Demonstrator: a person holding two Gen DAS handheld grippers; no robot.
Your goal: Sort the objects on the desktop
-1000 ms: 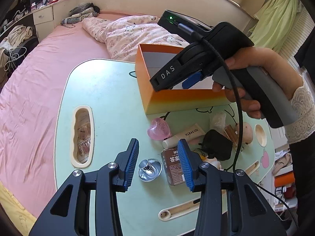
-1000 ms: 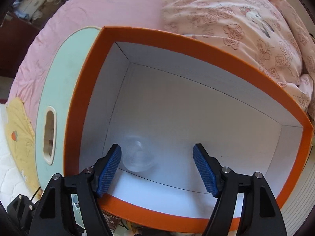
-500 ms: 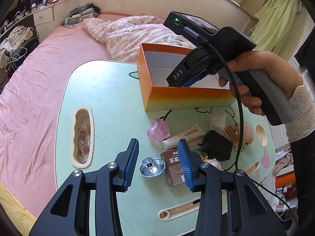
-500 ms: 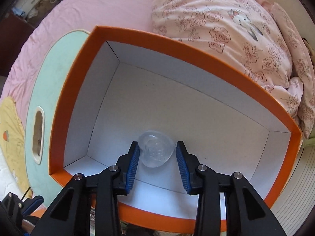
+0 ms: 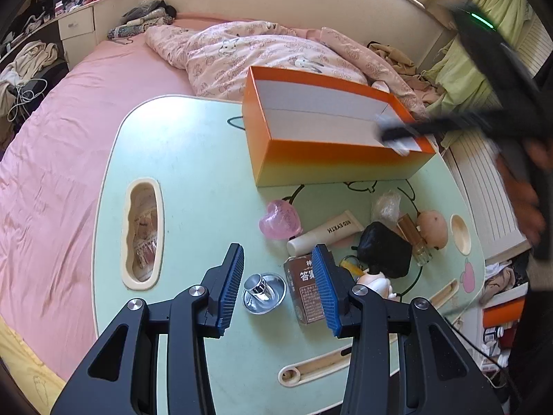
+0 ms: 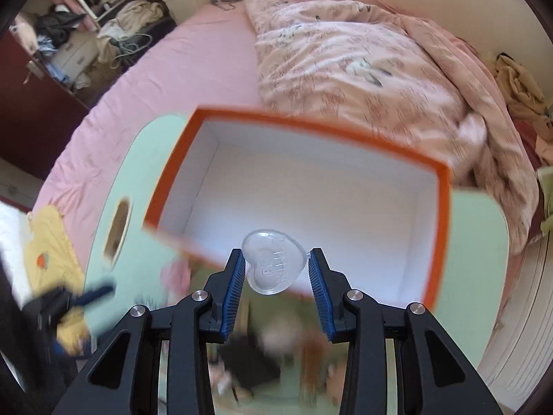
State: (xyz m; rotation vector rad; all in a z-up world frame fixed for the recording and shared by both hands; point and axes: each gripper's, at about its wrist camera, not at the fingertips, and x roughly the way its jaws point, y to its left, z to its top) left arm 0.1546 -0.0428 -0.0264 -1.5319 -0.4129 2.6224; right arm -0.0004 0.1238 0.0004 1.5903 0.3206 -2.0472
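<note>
My right gripper (image 6: 275,271) is shut on a clear heart-shaped lid (image 6: 273,265) and holds it above the near rim of the orange box (image 6: 444,221). In the left wrist view the right gripper (image 5: 397,138) is a blur over the right end of the orange box (image 5: 331,164). My left gripper (image 5: 278,282) is open above a small silver metal piece (image 5: 263,292) and beside a brown packet (image 5: 306,292). A pink heart case (image 5: 280,219), a white tube (image 5: 326,231), a black pouch (image 5: 383,249) and a small bottle (image 5: 413,238) lie on the mint table (image 5: 193,159).
A pink bed with a rumpled quilt (image 5: 262,52) lies behind the table. The table has a cut-out slot (image 5: 142,233) at left and a groove (image 5: 314,368) at the front. A peach toy (image 5: 432,228) and a white figurine (image 5: 375,282) sit at the right.
My right gripper closed on the clear heart lid inside the box, then lifted it up and back over the box's near rim. My left gripper has stayed put and open.
</note>
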